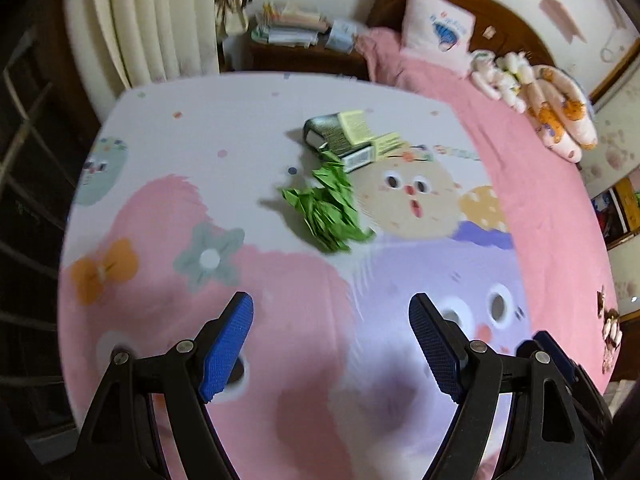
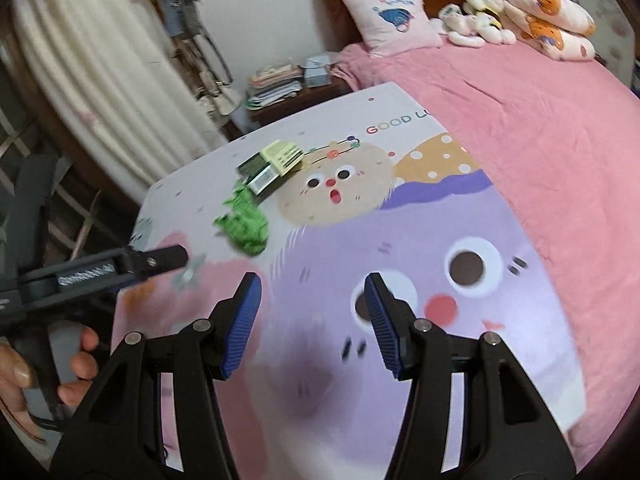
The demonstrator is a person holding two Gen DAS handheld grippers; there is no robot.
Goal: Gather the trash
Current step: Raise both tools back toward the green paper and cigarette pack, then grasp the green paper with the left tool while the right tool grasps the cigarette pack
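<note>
A crumpled green paper (image 1: 330, 210) lies on a cartoon-print mat (image 1: 200, 128) spread over the bed. Just behind it lies a flattened green and yellow carton (image 1: 352, 136). Both also show in the right wrist view, the paper (image 2: 246, 224) in front of the carton (image 2: 272, 166). My left gripper (image 1: 332, 344) is open and empty, hovering above the mat short of the paper. My right gripper (image 2: 312, 320) is open and empty, further right over the purple cartoon face. The left gripper's body (image 2: 100, 268) shows at the left of the right wrist view.
The pink bed cover (image 2: 520, 112) stretches to the right, with a pillow (image 2: 392, 16), plush toys (image 2: 476, 24) and a rolled quilt (image 2: 548, 12) at the headboard. A nightstand with stacked papers (image 1: 292, 28) stands behind the mat. White curtains (image 2: 100, 80) hang at left.
</note>
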